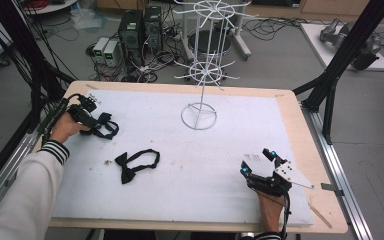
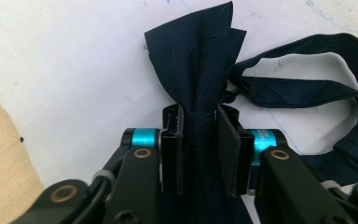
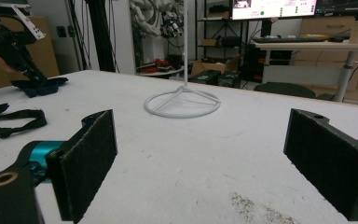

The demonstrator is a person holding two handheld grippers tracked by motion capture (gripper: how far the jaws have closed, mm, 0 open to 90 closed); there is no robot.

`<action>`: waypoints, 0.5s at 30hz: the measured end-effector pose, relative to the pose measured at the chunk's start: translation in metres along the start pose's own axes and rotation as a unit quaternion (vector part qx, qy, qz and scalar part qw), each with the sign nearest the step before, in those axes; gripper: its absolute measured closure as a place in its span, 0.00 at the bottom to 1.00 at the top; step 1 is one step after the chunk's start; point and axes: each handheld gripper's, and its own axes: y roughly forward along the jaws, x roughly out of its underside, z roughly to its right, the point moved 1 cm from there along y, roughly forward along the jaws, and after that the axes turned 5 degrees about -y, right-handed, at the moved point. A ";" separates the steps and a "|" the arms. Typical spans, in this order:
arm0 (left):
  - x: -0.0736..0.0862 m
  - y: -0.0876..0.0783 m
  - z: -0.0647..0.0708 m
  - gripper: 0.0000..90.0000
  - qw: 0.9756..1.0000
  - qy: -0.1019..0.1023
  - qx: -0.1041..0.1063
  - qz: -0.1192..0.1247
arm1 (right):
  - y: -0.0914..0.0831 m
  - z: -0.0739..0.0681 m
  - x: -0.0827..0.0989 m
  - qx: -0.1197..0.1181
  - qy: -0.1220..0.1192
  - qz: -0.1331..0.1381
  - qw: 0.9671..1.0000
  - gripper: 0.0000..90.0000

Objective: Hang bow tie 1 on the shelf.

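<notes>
At the far left of the table, the left gripper was clamped on the knot of a dark bow tie, its pads pressing the cloth from both sides while the strap looped away to one side on the white mat. The high view showed that tie lying at the mat's left edge under the person's left hand. A second bow tie lay nearer and a little to the right, untouched. Farther right, toward the far middle, stood the white wire rack on its ring base. At the near right, the right gripper rested with its jaws wide apart and nothing between them. The step in hand looked like the grasp of the first tie. The next move would likely call for lifting it clear of the mat and carrying it rightward to one of the rack's arms, keeping the strap from snagging.
</notes>
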 end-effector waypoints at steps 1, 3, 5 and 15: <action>0.000 0.000 0.001 0.82 1.000 0.001 -0.004 -0.001 | 0.000 0.000 0.000 0.000 0.001 0.000 1.000 0.10; -0.001 0.000 0.003 0.83 1.000 0.002 -0.010 -0.005 | 0.000 0.000 0.000 0.000 -0.001 0.001 1.000 0.10; -0.001 0.000 0.004 0.83 1.000 0.004 -0.015 -0.003 | 0.000 0.000 0.000 0.000 -0.001 0.001 1.000 0.10; 0.003 -0.010 0.002 0.83 1.000 -0.006 -0.014 0.025 | 0.000 0.000 0.000 0.000 -0.001 0.000 1.000 0.10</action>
